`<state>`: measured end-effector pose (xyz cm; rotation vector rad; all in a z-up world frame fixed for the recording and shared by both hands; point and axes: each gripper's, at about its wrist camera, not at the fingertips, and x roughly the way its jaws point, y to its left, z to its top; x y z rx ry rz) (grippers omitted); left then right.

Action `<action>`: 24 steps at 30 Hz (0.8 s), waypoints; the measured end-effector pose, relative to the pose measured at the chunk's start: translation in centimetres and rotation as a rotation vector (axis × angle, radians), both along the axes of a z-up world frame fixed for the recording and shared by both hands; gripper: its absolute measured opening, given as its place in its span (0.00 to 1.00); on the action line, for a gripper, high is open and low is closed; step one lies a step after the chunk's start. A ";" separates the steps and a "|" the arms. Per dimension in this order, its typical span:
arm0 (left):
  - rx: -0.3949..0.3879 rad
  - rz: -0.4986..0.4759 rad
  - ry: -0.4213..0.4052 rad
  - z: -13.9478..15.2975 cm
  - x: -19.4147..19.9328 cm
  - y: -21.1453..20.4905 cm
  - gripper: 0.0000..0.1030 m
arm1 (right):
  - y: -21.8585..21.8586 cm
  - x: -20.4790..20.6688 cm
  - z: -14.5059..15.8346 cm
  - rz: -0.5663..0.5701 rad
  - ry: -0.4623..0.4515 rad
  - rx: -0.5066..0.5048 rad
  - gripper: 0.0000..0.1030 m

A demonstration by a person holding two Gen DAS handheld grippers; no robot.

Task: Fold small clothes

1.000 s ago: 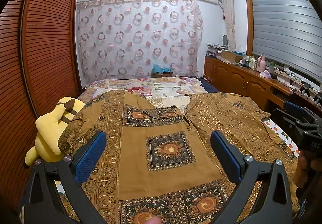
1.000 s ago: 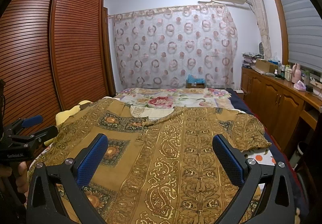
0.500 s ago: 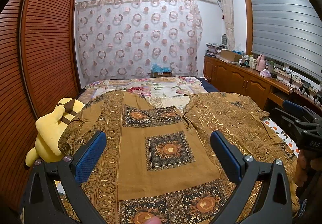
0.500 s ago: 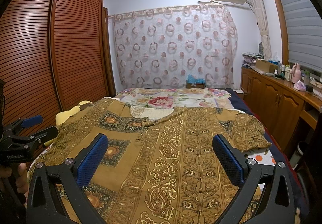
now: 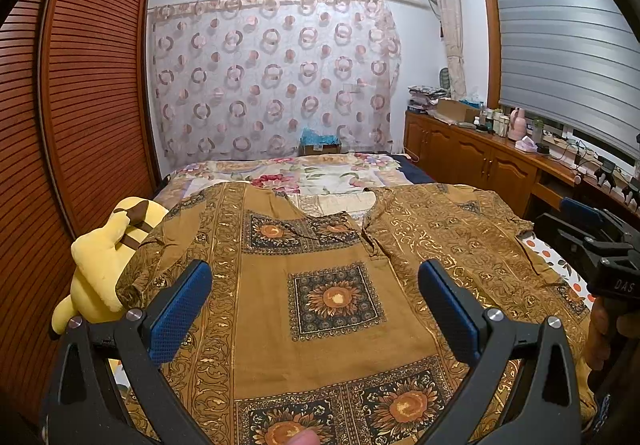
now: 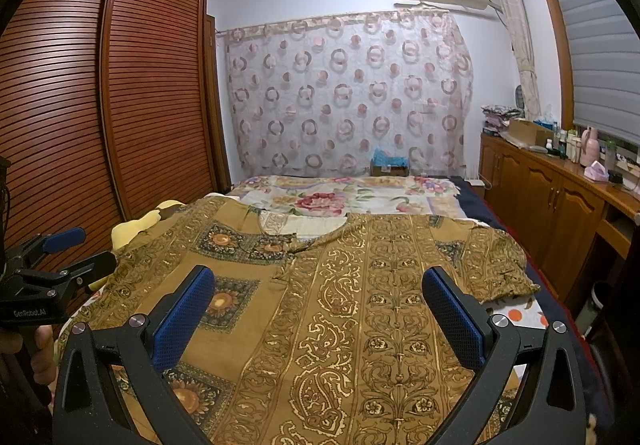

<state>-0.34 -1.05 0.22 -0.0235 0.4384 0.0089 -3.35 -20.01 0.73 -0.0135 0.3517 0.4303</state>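
left tool (image 5: 314, 303) agape, right tool (image 6: 318, 309) agape

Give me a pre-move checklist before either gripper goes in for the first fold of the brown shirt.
1. Left gripper open and holding nothing: ok.
2. Right gripper open and holding nothing: ok.
3. Brown patterned shirt spread out on the bed, not yet folded: ok.
4. Right sleeve lying smooth: not ok, its edge is rumpled.
5. Left sleeve clear of other things: not ok, the yellow plush toy sits right against it.
6. Bottom hem lying flat and reachable: cannot tell, it is out of frame behind the grippers.
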 end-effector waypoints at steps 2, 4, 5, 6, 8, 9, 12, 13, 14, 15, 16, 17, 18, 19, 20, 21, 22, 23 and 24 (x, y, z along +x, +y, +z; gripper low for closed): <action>0.001 0.001 0.000 0.0 0.0 0.0 1.00 | 0.0 0.0 0.0 0.000 0.000 0.000 1.00; 0.002 0.000 -0.001 0.0 0.0 -0.1 1.00 | 0.0 0.0 0.0 0.000 0.000 0.000 1.00; 0.002 0.000 -0.002 0.0 0.0 0.0 1.00 | 0.0 0.0 0.0 0.000 0.000 0.001 1.00; 0.002 0.000 -0.001 0.0 0.0 0.0 1.00 | 0.0 0.0 0.0 0.000 0.000 0.000 1.00; 0.003 0.001 -0.001 0.0 0.0 -0.1 1.00 | 0.0 0.0 0.0 0.000 0.000 0.000 1.00; 0.002 0.000 -0.001 0.0 0.0 0.0 1.00 | 0.0 0.0 0.0 0.000 0.000 0.001 1.00; 0.002 0.000 0.000 0.1 0.0 -0.1 1.00 | 0.0 -0.1 0.0 0.002 -0.001 0.001 1.00; 0.002 0.000 -0.001 0.1 -0.1 -0.1 1.00 | 0.0 -0.1 0.1 0.003 -0.002 0.002 1.00; 0.002 0.000 -0.001 0.1 0.0 -0.1 1.00 | 0.1 -0.1 0.1 0.003 -0.002 0.003 1.00; 0.002 0.000 -0.001 0.1 0.0 -0.1 1.00 | 0.1 -0.1 0.1 0.003 -0.002 0.003 1.00; 0.002 -0.001 -0.001 0.0 0.0 -0.1 1.00 | 0.1 -0.1 0.1 0.003 -0.002 0.002 1.00; 0.002 -0.001 -0.001 0.0 0.0 -0.1 1.00 | 0.1 -0.1 0.1 0.003 -0.002 0.002 1.00; 0.000 -0.002 -0.001 0.1 -0.1 -0.2 1.00 | 0.1 -0.1 0.1 0.003 -0.002 0.001 1.00; 0.001 -0.003 -0.001 0.3 -0.1 -0.3 1.00 | 0.1 -0.1 0.1 0.003 -0.003 0.002 1.00; 0.002 -0.003 -0.002 0.3 -0.1 -0.3 1.00 | 0.1 -0.1 0.1 0.003 -0.002 0.002 1.00; 0.003 -0.003 -0.003 0.4 -0.1 -0.4 1.00 | 0.1 -0.1 0.1 0.004 -0.002 0.003 1.00; 0.003 -0.004 -0.004 0.5 -0.2 -0.4 1.00 | 0.1 -0.2 0.1 0.004 -0.002 0.003 1.00; 0.003 -0.005 -0.004 0.5 -0.1 -0.4 1.00 | 0.1 -0.2 0.1 0.004 -0.002 0.003 1.00; 0.002 -0.003 -0.004 0.5 -0.2 -0.4 1.00 | 0.1 -0.2 0.1 0.004 -0.002 0.003 1.00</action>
